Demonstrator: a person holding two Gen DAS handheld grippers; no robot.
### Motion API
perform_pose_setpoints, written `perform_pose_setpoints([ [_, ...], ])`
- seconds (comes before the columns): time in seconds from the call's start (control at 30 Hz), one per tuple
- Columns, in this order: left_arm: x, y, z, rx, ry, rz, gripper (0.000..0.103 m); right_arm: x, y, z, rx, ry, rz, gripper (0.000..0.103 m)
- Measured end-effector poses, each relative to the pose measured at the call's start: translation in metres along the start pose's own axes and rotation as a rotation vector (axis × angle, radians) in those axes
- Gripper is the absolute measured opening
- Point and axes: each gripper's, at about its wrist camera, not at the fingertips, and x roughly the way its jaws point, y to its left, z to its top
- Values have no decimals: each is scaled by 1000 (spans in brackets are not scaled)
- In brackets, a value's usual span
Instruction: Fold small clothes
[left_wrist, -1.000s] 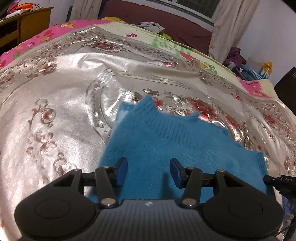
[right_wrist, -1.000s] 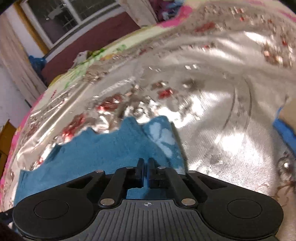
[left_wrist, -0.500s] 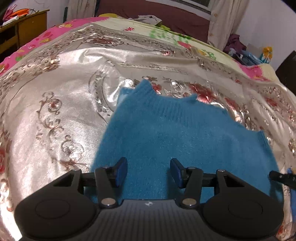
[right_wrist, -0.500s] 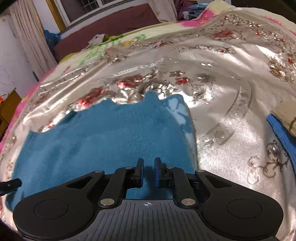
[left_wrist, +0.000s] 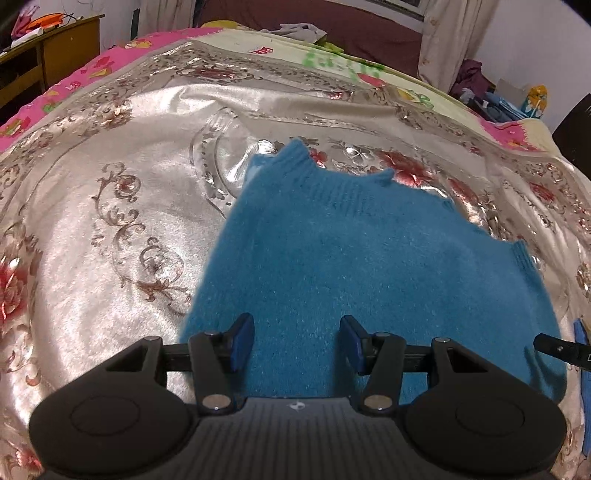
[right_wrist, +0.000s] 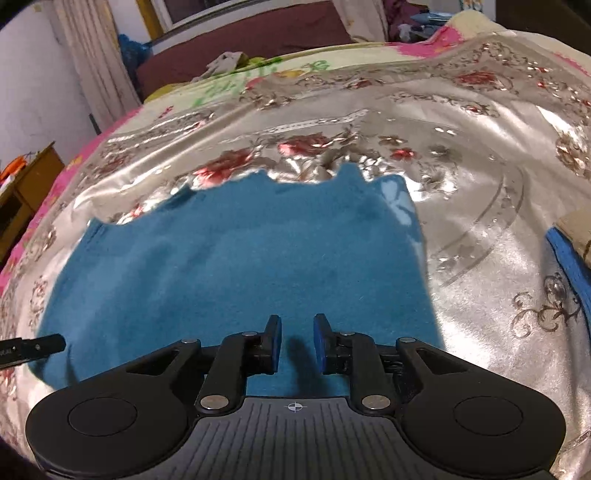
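Lying flat on the bed, the blue sweater (left_wrist: 369, 280) has its ribbed neckline at the far side and its body spread toward you; the knit looks fuzzy and smooth, with a paler blue patch at the far corner seen from the right wrist. Your left gripper (left_wrist: 297, 343) is above the near part of it, its fingers (left_wrist: 242, 341) about half apart with nothing between them. Your right gripper (right_wrist: 297, 341) is over the near edge too; its fingers (right_wrist: 274, 341) have just been opening, the gap is narrow, and they hold nothing. Under the sweater you see a shiny silver bedspread (left_wrist: 110, 221) with red flowers and scrolls. Beyond it is a pink flowered blanket (left_wrist: 92, 77), a wooden cabinet (left_wrist: 55, 48), pale curtains (left_wrist: 450, 40) and a dark red wall panel (right_wrist: 251, 40).
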Motion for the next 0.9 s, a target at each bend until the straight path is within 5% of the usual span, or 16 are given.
perform_pose_setpoints([
  [0.13, 4, -1, -6, 34, 32, 16, 55, 15, 2, -9, -17, 81, -43, 20],
  [0.9, -8, -2, -19, 46, 49, -4, 59, 5, -3, -18, 33, 97, -56, 24],
])
